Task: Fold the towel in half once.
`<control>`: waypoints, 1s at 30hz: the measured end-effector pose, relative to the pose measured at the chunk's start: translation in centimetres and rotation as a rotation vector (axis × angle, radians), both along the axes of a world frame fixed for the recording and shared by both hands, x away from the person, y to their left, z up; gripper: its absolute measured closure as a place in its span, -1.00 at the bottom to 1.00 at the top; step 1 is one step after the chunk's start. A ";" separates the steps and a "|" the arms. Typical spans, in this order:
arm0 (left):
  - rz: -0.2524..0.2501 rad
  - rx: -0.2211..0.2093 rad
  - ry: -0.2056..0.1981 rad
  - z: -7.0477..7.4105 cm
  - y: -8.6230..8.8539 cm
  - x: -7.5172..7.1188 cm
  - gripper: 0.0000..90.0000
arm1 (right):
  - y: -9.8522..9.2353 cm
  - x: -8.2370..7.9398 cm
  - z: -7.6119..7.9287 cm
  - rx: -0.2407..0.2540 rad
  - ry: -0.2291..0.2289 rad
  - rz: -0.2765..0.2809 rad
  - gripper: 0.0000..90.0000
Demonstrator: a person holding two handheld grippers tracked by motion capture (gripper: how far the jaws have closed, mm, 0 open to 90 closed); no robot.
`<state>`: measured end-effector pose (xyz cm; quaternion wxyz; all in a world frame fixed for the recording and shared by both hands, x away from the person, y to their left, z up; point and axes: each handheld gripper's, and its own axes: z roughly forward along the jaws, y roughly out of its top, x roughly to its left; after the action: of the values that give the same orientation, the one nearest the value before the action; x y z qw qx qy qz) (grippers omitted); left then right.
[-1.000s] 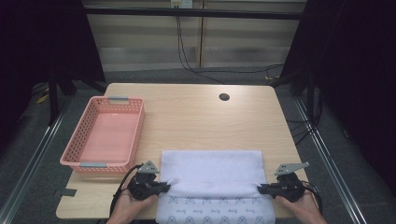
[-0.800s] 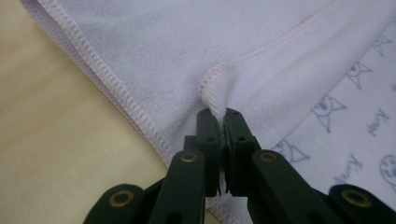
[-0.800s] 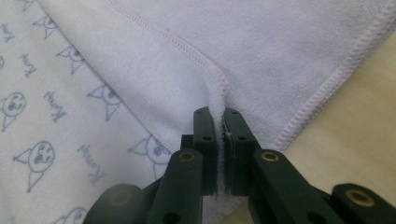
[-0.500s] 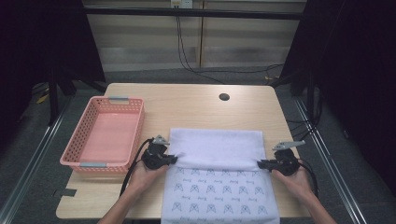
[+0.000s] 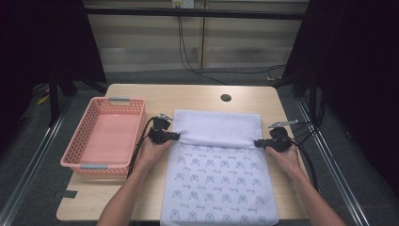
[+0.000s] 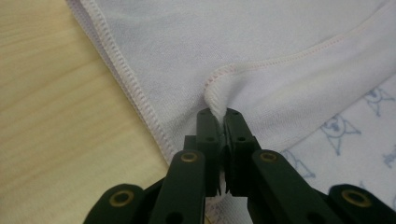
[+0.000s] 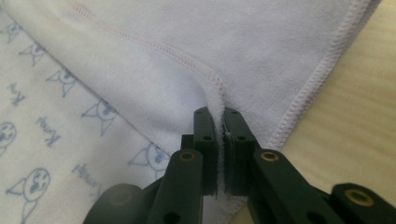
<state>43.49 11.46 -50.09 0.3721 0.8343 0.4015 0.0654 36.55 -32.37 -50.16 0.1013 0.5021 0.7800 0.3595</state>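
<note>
A pale wooden bench (image 5: 197, 96) stands in a dim room, with dark curtains at the left and right of the frame and a cable running down the far wall at the top. A white cloth (image 5: 217, 128) printed with small blue figures lies across the middle and lower centre of the bench, its near end hanging over the bottom edge of the frame; its far part is folded over so that the plain side shows as a band across the upper middle. In the high view the left gripper (image 5: 175, 136) sits at the left end of that fold and the right gripper (image 5: 257, 142) at the right end, each held in a bare hand coming up from the bottom. In the left gripper view its fingers (image 6: 208, 122) are clenched on the stitched hem of the cloth; in the right gripper view the fingers (image 7: 205, 122) pinch the hem likewise. A pink basket (image 5: 80, 157) stands at the left of the bench, just beside the left gripper. A small dark hole (image 5: 226, 98) marks the bench top above the cloth.
</note>
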 end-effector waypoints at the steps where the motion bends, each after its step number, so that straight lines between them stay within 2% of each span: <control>1: 0.002 0.000 -0.002 0.0 0.1 0.3 0.93 | 0.0 0.5 -0.1 0.007 -0.005 -0.009 0.91; 4: 0.023 -0.004 -0.007 -0.1 0.1 1.1 0.93 | 0.3 2.0 -0.1 -0.002 -0.003 -0.035 0.91; 5: 0.051 -0.022 -0.006 -0.2 0.0 1.4 0.93 | 0.5 2.6 0.0 -0.016 -0.003 -0.034 0.91; 6: 0.037 0.017 -0.003 0.0 -0.1 2.1 0.93 | 0.8 3.8 0.3 -0.066 -0.005 -0.033 0.91; 7: 0.037 0.017 -0.003 0.0 -0.1 2.1 0.93 | 0.8 3.8 0.3 -0.066 -0.005 -0.033 0.91; 8: 0.051 0.014 -0.012 0.0 -0.3 2.4 0.93 | 1.2 4.9 0.5 -0.092 -0.003 -0.046 0.91; 9: 0.062 0.013 -0.008 0.0 -0.3 2.7 0.93 | 1.2 4.9 0.5 -0.092 -0.003 -0.046 0.91; 10: 0.083 0.006 -0.010 -0.1 -0.2 3.3 0.93 | 1.3 6.0 0.4 -0.085 -0.008 -0.060 0.91; 12: 0.085 0.008 -0.010 -0.1 -0.2 3.6 0.93 | 1.3 6.5 0.3 -0.085 -0.007 -0.071 0.91; 14: 0.090 0.047 -0.035 0.0 -0.6 4.1 0.93 | 1.6 7.3 0.3 -0.090 -0.014 -0.091 0.91; 16: 0.110 0.046 -0.041 0.0 -0.8 4.3 0.93 | 2.2 7.9 0.4 -0.128 -0.013 -0.105 0.90; 18: 0.113 0.034 -0.032 -0.1 -0.7 4.5 0.93 | 2.1 7.8 0.4 -0.129 -0.014 -0.103 0.90; 21: 0.110 0.013 -0.009 0.0 -0.5 4.5 0.93 | 1.2 7.2 0.8 -0.063 -0.027 -0.104 0.91; 22: 0.101 0.024 -0.008 0.2 -0.6 4.4 0.93 | 0.6 6.5 1.7 0.004 -0.054 -0.106 0.91; 23: 0.107 0.014 -0.007 0.4 -0.8 4.1 0.93 | 0.6 6.5 1.7 0.004 -0.054 -0.106 0.91; 25: 0.067 0.015 -0.026 1.5 -1.3 3.4 0.93 | 0.4 6.0 2.9 0.025 -0.088 -0.098 0.91; 26: 0.054 0.000 -0.040 2.3 -1.4 3.0 0.93 | 0.2 5.8 3.6 0.042 -0.109 -0.087 0.91; 27: 0.046 -0.034 -0.053 3.0 -1.4 2.6 0.93 | 0.1 5.6 4.4 0.051 -0.130 -0.085 0.91; 28: 0.031 -0.066 -0.074 4.6 -1.3 1.7 0.93 | -0.3 5.2 5.7 0.074 -0.163 -0.082 0.91; 29: 0.031 -0.066 -0.074 4.6 -1.3 1.7 0.93 | -0.3 5.2 5.7 0.074 -0.163 -0.082 0.91; 30: 0.023 -0.074 -0.090 5.4 -1.0 1.3 0.93 | -0.5 5.0 6.4 0.073 -0.177 -0.078 0.92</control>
<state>44.74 10.41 -44.68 0.4195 0.8115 0.3962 0.0922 41.50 -32.91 -43.81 0.1654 0.5015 0.7342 0.4267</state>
